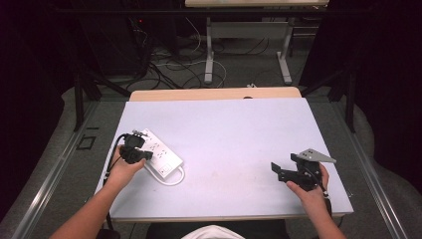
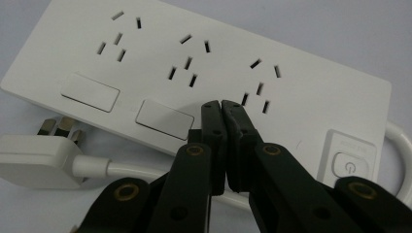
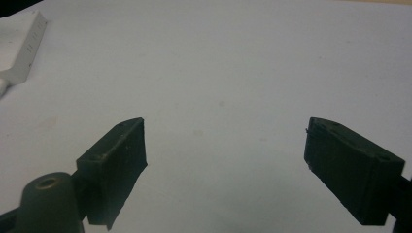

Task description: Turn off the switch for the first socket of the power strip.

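Left gripper view: the left gripper [image 2: 221, 104] has its two black jaws pressed together with nothing between them, tips poised over the white power strip [image 2: 194, 82], just above the strip's near edge between the second flat rectangular cover and the third socket group. Whether the tips touch the plastic cannot be told. The strip carries three socket groups, two blank rectangular covers, and a power button [image 2: 348, 166] marked with the standby symbol; a faint line of lettering sits above that button, too small to read. No brand name can be read. The strip's white plug [image 2: 39, 158] lies on the table beside its near edge, prongs up toward the strip, its white cable [image 2: 131, 170] running under the jaws.

In the high view the power strip [image 1: 158, 153] lies slantwise near the table's [image 1: 234, 134] left edge, toward the front, with the left gripper [image 1: 133, 149] over its front-left side and its cable looped at the front end. The right gripper [image 1: 286, 172] hovers near the table's front right corner, well apart from the strip.

In the right gripper view its jaws stand wide apart over bare tabletop, holding nothing.
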Demonstrator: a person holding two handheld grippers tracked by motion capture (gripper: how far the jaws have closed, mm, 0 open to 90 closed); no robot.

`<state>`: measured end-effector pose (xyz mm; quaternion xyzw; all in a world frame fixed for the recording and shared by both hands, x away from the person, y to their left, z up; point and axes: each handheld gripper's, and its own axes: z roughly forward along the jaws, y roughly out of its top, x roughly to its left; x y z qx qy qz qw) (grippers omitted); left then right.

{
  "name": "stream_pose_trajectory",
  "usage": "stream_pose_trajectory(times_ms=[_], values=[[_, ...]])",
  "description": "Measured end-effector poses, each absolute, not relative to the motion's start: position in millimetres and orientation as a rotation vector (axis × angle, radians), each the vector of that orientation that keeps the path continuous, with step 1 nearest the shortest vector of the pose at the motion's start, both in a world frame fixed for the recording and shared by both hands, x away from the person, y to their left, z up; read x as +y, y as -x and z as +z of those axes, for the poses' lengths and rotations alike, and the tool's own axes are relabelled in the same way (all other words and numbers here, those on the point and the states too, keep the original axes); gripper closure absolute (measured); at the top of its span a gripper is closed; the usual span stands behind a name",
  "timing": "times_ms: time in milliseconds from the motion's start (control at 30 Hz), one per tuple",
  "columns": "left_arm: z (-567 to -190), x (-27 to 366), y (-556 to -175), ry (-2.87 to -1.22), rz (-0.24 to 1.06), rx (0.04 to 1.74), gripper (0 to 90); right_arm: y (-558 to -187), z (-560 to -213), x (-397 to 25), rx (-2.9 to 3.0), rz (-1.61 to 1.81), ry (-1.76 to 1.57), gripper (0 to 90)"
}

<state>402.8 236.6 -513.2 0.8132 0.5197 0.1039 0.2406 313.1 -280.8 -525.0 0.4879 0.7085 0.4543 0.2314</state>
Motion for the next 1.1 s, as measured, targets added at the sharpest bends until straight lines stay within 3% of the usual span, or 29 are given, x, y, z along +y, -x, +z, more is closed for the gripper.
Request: stream_pose_trajectory(times_ms=[1100], values=[[-517.7, 239.6, -401.0, -2.212, 0.294, 1.409, 89.7, -313.3, -525.6, -280.6, 1.953, 1.251, -1.340, 14.4]])
